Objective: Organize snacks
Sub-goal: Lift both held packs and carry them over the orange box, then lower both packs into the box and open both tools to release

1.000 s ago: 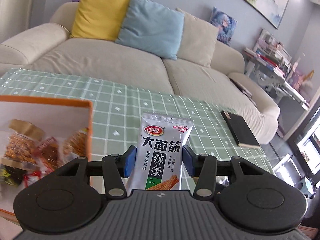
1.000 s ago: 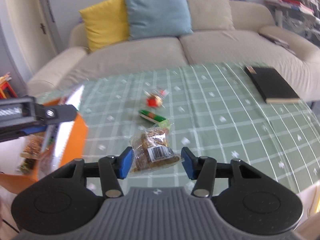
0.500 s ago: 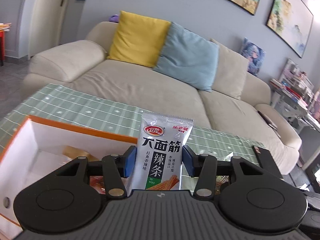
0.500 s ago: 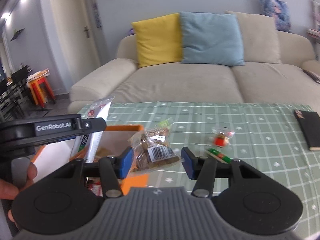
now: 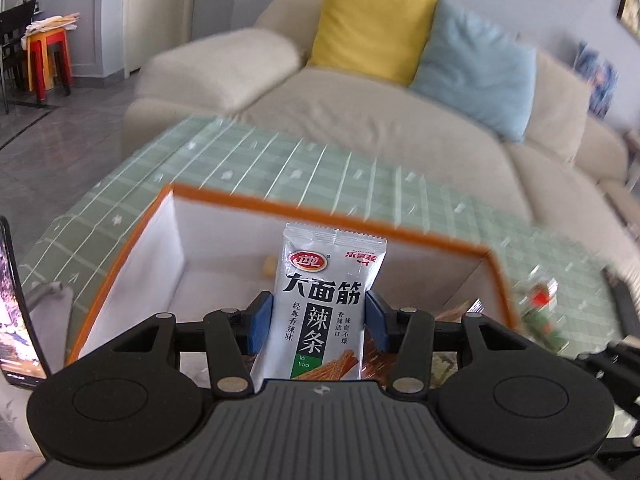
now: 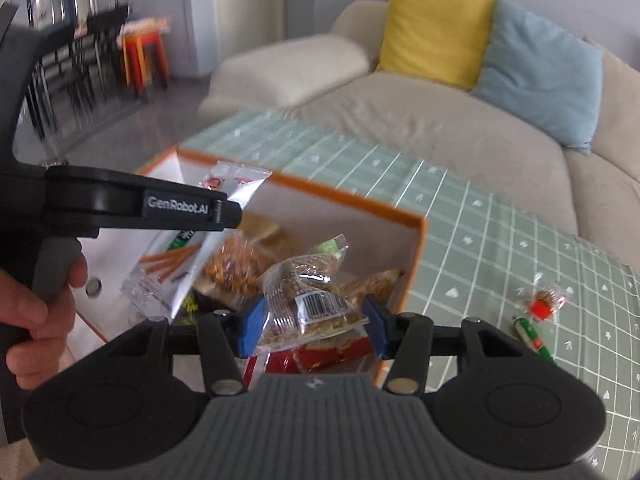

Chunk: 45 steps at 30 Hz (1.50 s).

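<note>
Silver spicy-strip packet upright in left tool | clear barcoded cracker pack clamped in right tool

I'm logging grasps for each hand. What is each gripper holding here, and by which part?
Left gripper: silver spicy-strip packet, pinched across its side edges at mid-height. Right gripper: clear packet of brown snacks, pinched across its lower part, near the barcode.

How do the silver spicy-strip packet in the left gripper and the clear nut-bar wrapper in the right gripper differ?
The silver spicy-strip packet is opaque, printed and upright; the clear nut-bar wrapper is see-through, barcoded and tilted. Both are clamped between blue pads above the orange-rimmed box.
</note>
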Each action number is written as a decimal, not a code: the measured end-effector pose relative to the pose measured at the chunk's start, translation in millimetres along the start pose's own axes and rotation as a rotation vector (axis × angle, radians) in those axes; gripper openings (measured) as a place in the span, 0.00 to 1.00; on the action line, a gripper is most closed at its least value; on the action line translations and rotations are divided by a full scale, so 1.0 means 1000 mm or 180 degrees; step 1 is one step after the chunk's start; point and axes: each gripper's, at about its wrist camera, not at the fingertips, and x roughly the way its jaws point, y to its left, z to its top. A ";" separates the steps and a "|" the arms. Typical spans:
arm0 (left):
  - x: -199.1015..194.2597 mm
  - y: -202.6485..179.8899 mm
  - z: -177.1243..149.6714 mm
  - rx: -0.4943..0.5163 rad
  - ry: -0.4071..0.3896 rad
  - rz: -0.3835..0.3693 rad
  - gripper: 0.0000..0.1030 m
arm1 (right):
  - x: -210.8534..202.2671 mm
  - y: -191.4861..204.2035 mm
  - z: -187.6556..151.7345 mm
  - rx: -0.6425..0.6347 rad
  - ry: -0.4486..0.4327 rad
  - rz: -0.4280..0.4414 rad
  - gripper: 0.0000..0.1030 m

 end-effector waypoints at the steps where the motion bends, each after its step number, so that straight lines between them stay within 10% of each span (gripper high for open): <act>1: 0.005 0.002 -0.003 0.0015 0.0056 0.0011 0.54 | 0.007 0.003 -0.001 -0.0031 0.0080 -0.0001 0.49; 26: 0.035 -0.017 -0.028 0.0545 0.0700 0.0282 0.64 | 0.047 0.022 -0.011 -0.0555 0.0637 -0.0315 0.50; 45: -0.008 -0.044 -0.031 0.0765 0.0339 0.0427 0.80 | -0.011 0.011 -0.011 -0.0390 0.0168 -0.0464 0.69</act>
